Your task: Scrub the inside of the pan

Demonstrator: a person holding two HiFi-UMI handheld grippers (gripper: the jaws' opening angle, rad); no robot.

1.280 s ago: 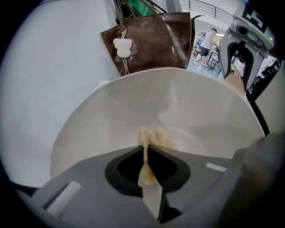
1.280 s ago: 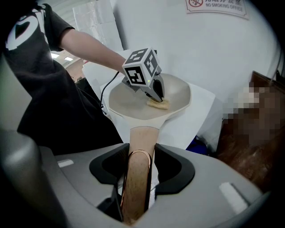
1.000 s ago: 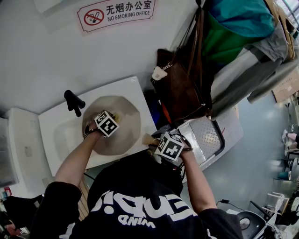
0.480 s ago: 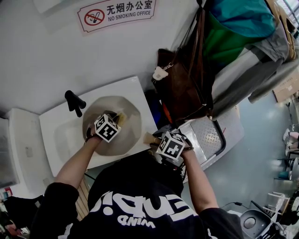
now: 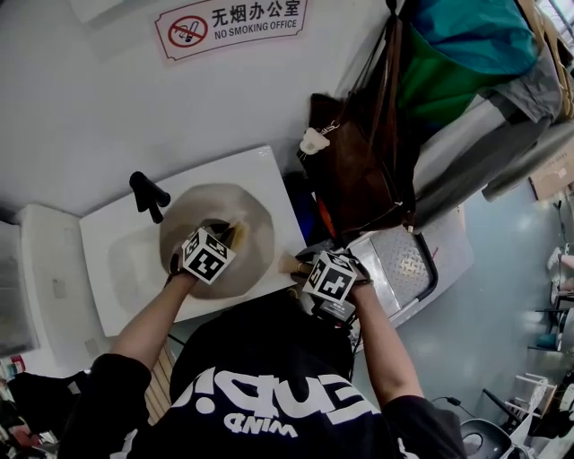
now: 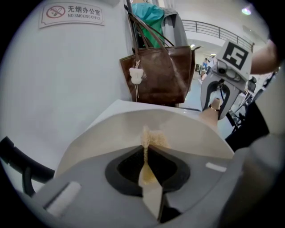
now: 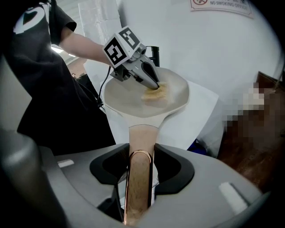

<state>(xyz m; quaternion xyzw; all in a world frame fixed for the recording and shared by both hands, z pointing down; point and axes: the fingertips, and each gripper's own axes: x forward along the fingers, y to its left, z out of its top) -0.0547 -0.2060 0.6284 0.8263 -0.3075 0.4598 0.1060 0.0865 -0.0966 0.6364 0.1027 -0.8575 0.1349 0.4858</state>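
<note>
A beige pan point(image 5: 244, 215) sits over a white sink point(image 5: 260, 170), and its wooden handle point(image 7: 139, 176) runs toward me. My right gripper point(image 7: 141, 153) is shut on that handle, at the pan's right side in the head view point(image 5: 305, 269). Inside the pan, my left gripper point(image 6: 146, 149) is shut on a yellowish scrub pad point(image 6: 151, 137). The pad's tip presses on the pan's inner surface point(image 6: 191, 129). The right gripper view shows the left gripper point(image 7: 153, 84) slanting down onto the pad point(image 7: 156, 92) near the middle of the pan point(image 7: 129, 100).
A black faucet point(image 5: 146, 195) stands at the sink's far left. A brown bag point(image 5: 350, 170) hangs on the wall to the right of the sink, with clothes above it. A metal-topped stand point(image 5: 408, 264) is low on the right. A no-smoking sign point(image 5: 231, 22) is on the wall.
The left gripper has slid with the pad a little toward me across the pan's inside. The right gripper still holds the handle in about the same place.
</note>
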